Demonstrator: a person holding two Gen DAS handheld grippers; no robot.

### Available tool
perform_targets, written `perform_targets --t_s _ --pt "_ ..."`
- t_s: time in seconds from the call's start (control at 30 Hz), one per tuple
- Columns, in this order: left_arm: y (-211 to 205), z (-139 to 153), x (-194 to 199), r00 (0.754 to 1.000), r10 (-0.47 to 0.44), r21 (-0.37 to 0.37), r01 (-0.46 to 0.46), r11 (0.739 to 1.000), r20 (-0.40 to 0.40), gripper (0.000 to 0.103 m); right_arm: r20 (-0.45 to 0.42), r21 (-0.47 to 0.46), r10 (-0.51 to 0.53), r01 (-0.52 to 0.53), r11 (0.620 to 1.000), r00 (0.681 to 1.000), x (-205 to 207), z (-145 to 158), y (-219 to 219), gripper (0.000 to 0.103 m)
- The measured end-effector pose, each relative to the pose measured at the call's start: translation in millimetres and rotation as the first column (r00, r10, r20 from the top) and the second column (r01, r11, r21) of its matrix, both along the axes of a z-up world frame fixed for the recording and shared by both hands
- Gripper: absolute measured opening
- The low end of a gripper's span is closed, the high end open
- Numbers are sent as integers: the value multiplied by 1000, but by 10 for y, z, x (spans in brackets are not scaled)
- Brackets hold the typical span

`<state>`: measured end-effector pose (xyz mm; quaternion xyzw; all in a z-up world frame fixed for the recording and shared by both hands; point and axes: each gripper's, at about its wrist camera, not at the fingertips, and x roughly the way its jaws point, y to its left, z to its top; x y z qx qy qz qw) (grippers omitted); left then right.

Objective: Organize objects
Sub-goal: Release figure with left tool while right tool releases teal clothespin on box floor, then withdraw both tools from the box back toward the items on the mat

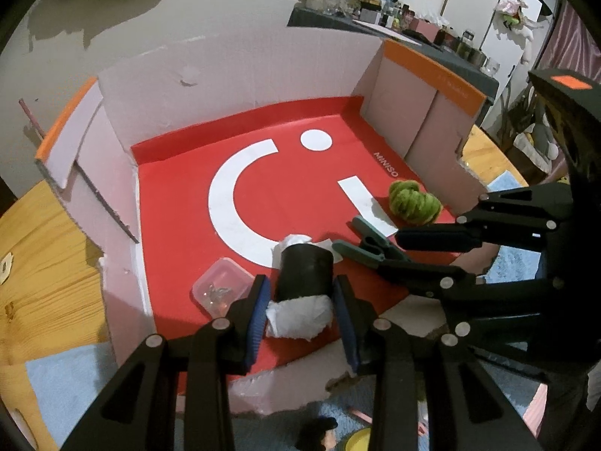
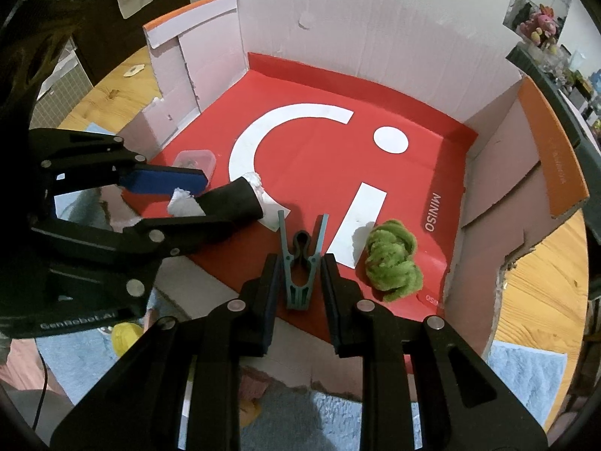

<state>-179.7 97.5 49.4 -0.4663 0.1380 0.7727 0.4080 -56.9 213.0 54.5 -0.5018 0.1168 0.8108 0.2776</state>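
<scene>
Left gripper (image 1: 300,300) clamping black roll (image 1: 306,268); right gripper (image 2: 298,282) gripping clip (image 2: 300,259); yarn (image 2: 392,261), tub (image 2: 195,159) beyond jaws, waiting.

"MINISO" on red liner (image 2: 432,173); "GenRobot.AI" on left claw (image 2: 180,203) body.

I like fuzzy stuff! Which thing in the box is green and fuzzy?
The green fuzzy yarn ball beside the teal plastic clip; the clip is smooth and hard.

left wrist: close, looking down and forward into the red-floored box (image 1: 285,195) from its near edge | right wrist: same — further right | shared: floor, green yarn ball (image 2: 392,259), both grippers
</scene>
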Motion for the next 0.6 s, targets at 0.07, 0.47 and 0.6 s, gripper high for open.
perform_targets --t_s 0.07,0.47,0.6 --pt "-53 54 23 1000 6 24 -6 1000 -7 37 -7 5 1 -1 1000 1000 20 33 -24 21" --pt "-386 383 305 998 37 118 -32 993 -41 37 -98 67 -5 11 998 995 226 377 -333 21" --pt "-485 458 423 997 52 143 -44 989 -52 37 -143 85 -10 22 996 990 333 497 -489 21"
